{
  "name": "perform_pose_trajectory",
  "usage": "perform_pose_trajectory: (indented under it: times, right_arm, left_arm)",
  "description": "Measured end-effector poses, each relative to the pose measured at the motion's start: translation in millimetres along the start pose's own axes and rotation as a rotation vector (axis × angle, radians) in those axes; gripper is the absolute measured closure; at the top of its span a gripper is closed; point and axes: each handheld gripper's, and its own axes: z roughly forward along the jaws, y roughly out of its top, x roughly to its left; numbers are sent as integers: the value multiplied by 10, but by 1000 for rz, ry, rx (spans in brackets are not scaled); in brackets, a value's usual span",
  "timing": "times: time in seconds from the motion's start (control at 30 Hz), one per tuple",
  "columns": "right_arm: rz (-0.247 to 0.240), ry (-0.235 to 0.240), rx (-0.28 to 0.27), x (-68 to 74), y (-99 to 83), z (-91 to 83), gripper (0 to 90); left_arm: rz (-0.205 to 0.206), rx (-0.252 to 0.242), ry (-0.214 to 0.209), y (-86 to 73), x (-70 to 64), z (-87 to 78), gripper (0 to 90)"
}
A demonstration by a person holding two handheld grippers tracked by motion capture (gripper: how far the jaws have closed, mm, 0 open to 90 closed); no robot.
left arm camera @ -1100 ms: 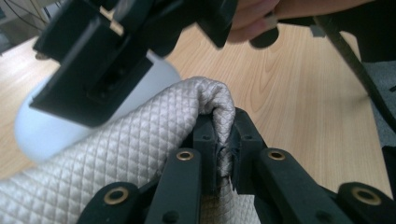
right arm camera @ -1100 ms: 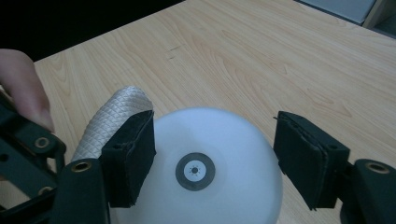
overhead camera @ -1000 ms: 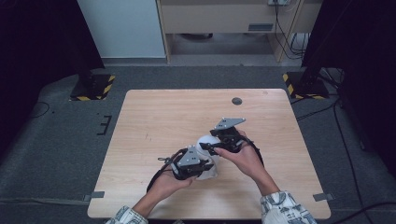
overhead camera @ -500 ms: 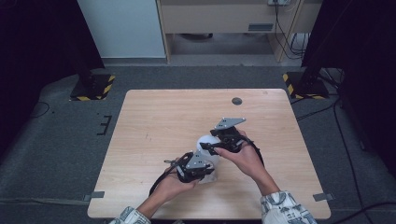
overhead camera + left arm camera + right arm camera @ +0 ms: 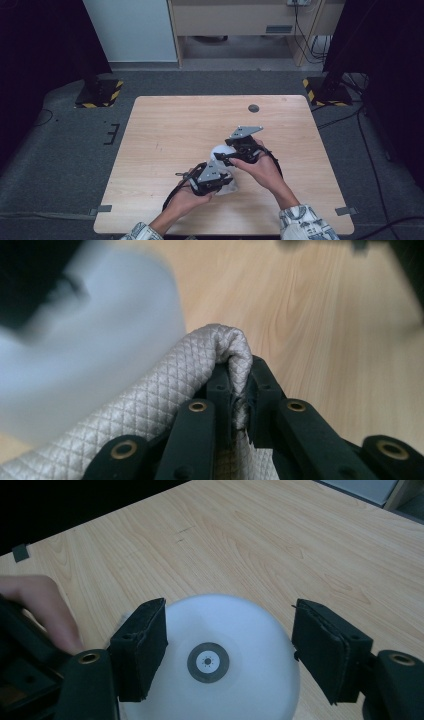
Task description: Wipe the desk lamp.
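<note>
Left gripper view first: the left gripper point(image 5: 239, 390) has its two black jaws pinched tight on a fold of one quilted, diamond-patterned grey cloth point(image 5: 165, 400), and the fold bulges up just above the jaw tips. Behind the cloth there's a blurry white shape, too out of focus to say much, and beyond that plain wood grain.

Right gripper view: the right gripper point(image 5: 230, 650) has its two padded jaws spread wide apart, sitting on either side of one white dome-shaped object point(image 5: 235, 640) with a small dark ring mark in the middle. I can't tell whether either pad is actually touching it, looks like a gap on the right one at least. Part of the person's other hand point(image 5: 45, 607) shows at the left edge.

From the high view, both grippers are close together on the near-middle part of the one wooden table point(image 5: 170, 125), left gripper point(image 5: 227, 182) nearer the person, right gripper point(image 5: 220, 159) just beyond it, with the white object and cloth bunched between them. Two hands, two patterned sleeves coming in from the bottom. One small dark round disc point(image 5: 253, 108) sits near the far edge of the table, well apart from everything else.
</note>
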Motion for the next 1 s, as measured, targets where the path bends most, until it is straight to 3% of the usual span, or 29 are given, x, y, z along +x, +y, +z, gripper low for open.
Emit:
perform_pose_trajectory:
  times: [0.03,0.13,0.2,0.3,0.4,0.57,0.73,0.8,0.9,1.0]
  right_arm:
    - [0,1,0,-1,0,0,307]
    - [-2,1,-2,-4,0,2,307]
    - [1,-1,1,2,1,0,307]
    - [-14,-7,4,13,5,-13,309]
    - [-16,-4,-4,20,6,-34,293]
    - [-34,-13,-35,47,-11,-227,299]
    - [-60,-69,-15,56,-289,-646,341]
    - [-66,-88,-4,50,-409,-762,359]
    - [-63,-109,12,33,-550,-882,375]
    - [-68,-175,-6,-5,-852,-1048,482]
  left_arm:
    - [-9,-40,2,56,5,-53,824]
    - [-19,-46,-1,73,15,-79,824]
    - [-10,7,2,-6,9,-18,823]
    - [0,47,1,-64,-28,47,816]
    - [1,46,-8,-65,-62,66,811]
    - [5,49,-40,-44,-126,113,811]
    - [3,69,-82,-53,-211,275,808]
    - [-7,66,-126,-27,-293,391,809]
    - [-5,73,-147,4,-372,501,809]
    - [-7,100,-155,22,-470,691,809]
